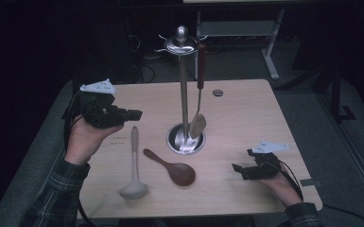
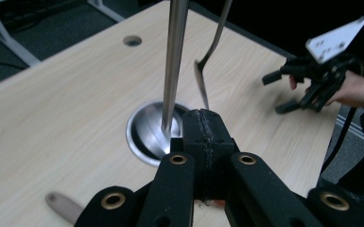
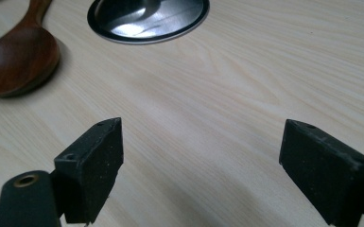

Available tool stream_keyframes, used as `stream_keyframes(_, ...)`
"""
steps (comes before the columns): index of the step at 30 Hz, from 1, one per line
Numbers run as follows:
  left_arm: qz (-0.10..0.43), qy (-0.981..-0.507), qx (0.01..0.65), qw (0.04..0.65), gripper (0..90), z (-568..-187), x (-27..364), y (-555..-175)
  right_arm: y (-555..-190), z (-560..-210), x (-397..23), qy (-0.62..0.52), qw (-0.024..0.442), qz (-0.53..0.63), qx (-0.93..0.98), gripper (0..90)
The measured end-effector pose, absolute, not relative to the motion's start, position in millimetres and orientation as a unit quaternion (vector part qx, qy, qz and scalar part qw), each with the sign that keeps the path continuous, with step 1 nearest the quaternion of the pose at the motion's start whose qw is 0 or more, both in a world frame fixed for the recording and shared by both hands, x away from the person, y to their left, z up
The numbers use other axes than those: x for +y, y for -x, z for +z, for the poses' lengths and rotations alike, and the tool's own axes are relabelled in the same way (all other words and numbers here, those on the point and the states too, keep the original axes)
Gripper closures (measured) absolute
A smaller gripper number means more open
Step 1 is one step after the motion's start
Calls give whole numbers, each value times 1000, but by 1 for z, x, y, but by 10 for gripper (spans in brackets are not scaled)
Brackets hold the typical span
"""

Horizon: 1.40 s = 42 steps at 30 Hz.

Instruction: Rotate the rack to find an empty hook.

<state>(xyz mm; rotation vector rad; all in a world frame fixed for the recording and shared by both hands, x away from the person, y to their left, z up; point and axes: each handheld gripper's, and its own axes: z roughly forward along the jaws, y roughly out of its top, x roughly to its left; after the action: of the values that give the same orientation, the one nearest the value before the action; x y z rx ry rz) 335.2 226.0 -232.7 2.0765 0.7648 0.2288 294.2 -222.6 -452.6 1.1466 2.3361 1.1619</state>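
- The left claw [image 2: 203,137] is pressed tight shut with nothing in it; its own view looks past the black jaws at the shiny pole [image 2: 174,66] of the rack and a hanging spoon [image 2: 203,80].
- The high view shows that claw [image 1: 134,114] held up over the tabletop [image 1: 246,109], pointing sideways at the pole.
- A grey ladle [image 1: 134,165] lies flat just below it, handle pointing away, bowl near the person.
- A brown wooden spoon [image 1: 172,168] lies slanted beside it.
- The right claw [image 3: 198,156] rests low, jaws wide apart and empty.
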Motion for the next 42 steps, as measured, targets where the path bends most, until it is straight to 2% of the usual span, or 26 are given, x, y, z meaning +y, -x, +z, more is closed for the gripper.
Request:
stream_keyframes(13,108,-843,261,457,896,-163,186,-353,-295,-456,-223,-392,161,395,815,138)
stream_keyframes(26,126,-839,248,467,897,-120,168,-374,-296,-455,-227,-399,179,398,806,139)
stream_keyframes(42,152,-838,268,452,897,-112,166,-400,-297,-454,-229,-404,182,398,803,139)
